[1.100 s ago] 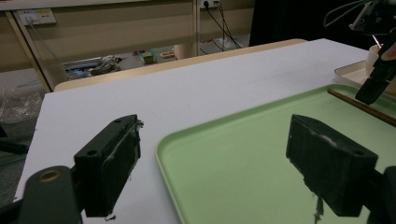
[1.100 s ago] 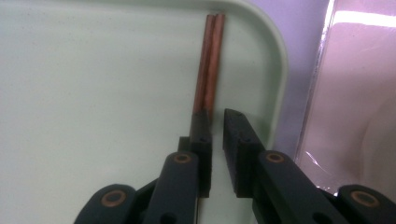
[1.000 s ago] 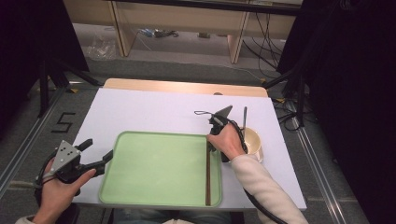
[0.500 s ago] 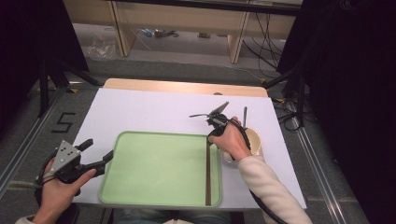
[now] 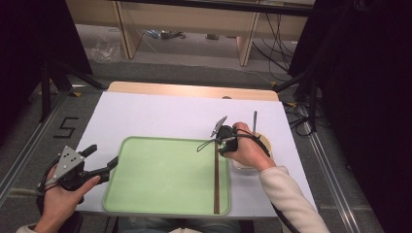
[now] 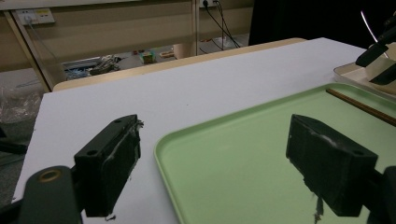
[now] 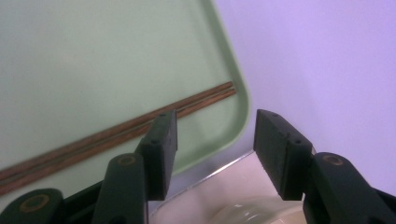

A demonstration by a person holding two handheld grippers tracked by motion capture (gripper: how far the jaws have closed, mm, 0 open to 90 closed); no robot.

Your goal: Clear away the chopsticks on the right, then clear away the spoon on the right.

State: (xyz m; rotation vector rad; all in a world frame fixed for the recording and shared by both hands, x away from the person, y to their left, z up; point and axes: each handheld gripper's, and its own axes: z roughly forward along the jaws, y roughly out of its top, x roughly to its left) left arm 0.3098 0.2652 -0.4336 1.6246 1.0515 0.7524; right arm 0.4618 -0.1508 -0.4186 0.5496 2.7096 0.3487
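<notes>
A light green tray [image 5: 160,174] lies on the white table top. A pair of brown chopsticks [image 5: 216,179] lies flat along its right side. My right gripper [image 5: 219,141] hovers over the tray's far right corner; its jaws have just been opening and nothing is between them [image 7: 215,126]. Below them are the chopsticks [image 7: 93,140] and the tray's rim [image 7: 240,116]. My left gripper [image 5: 103,156] rests at the tray's left edge, open, its jaws [image 6: 212,128] straddling the rim of the tray [image 6: 161,154] without pressing on it.
A cream dish [image 5: 265,143] sits just right of the tray, under my right hand, and its edge [image 7: 219,196] is close below the right jaws. A thin metal utensil handle [image 5: 254,121] sticks up behind it. White table top [image 5: 160,116] stretches behind the tray.
The right gripper's jaws have gone from nearly shut to wide apart, and the hand has shifted slightly over the tray's corner. The chopsticks lie in the tray throughout. The left gripper stayed put.
</notes>
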